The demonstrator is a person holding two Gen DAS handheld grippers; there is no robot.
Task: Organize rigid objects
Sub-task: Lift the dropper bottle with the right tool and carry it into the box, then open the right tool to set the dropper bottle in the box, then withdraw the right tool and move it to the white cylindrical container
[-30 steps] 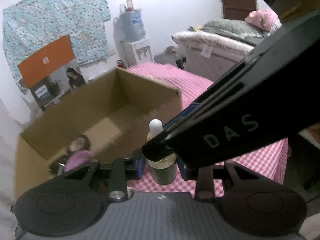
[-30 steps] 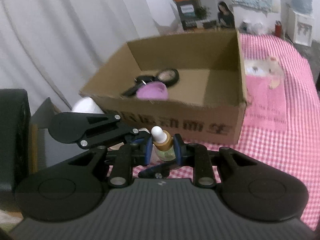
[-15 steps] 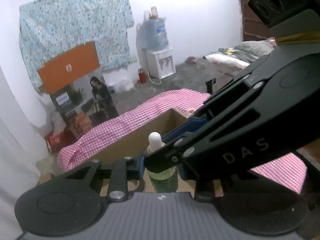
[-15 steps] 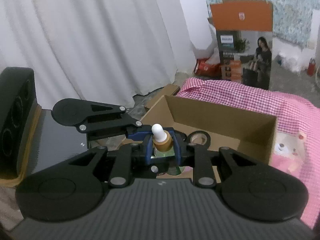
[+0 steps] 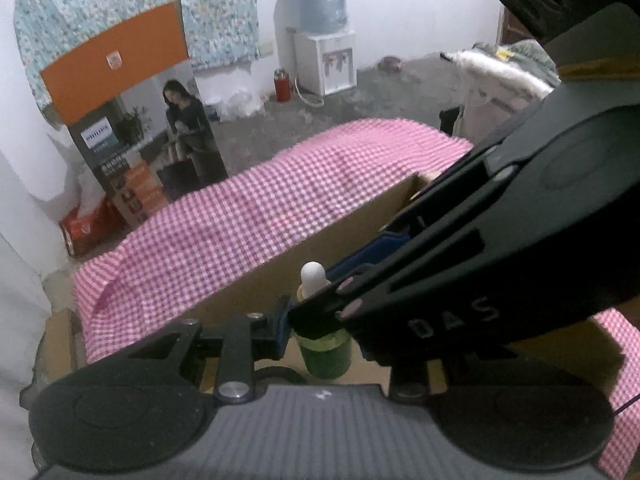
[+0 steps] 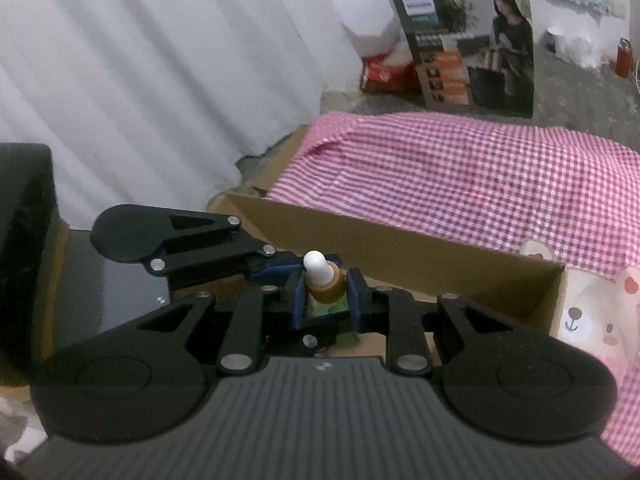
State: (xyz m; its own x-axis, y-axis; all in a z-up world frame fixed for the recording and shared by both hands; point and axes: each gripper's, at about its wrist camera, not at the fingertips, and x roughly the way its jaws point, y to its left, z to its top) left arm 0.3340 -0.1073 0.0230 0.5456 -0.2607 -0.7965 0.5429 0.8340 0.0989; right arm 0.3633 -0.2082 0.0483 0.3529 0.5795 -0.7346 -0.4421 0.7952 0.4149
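Both grippers clamped on one item: left gripper (image 5: pixel 320 336) pinches the green glass body of the small dropper bottle with white rubber bulb and tan collar (image 5: pixel 325 350), right gripper (image 6: pixel 325 294) pinches the same bottle (image 6: pixel 323 280) at the collar, its black finger crossing over the left one's view. Bottle is upright, held in the air between the jaws, directly above the open interior of the brown cardboard box (image 6: pixel 400 248); box far wall sits just beyond the fingertips, pink-and-white checked cloth (image 5: pixel 256 216) covering the surface beyond that. A dark round edge shows under the left gripper, likely an item already in the box, but too hidden to tell. Progress, my read: carry is about done, bottle not yet released; left to do is lower, open both jaws, pull clear. Any other loose items cannot be seen from here. Versus a second ago: same two-point grip, no change in jaw gap, but then the bottle hung in front of the box's near wall with the pink and black items inside visible ahead; now both grippers have travelled across the rim and the box floor is mostly hidden beneath them.
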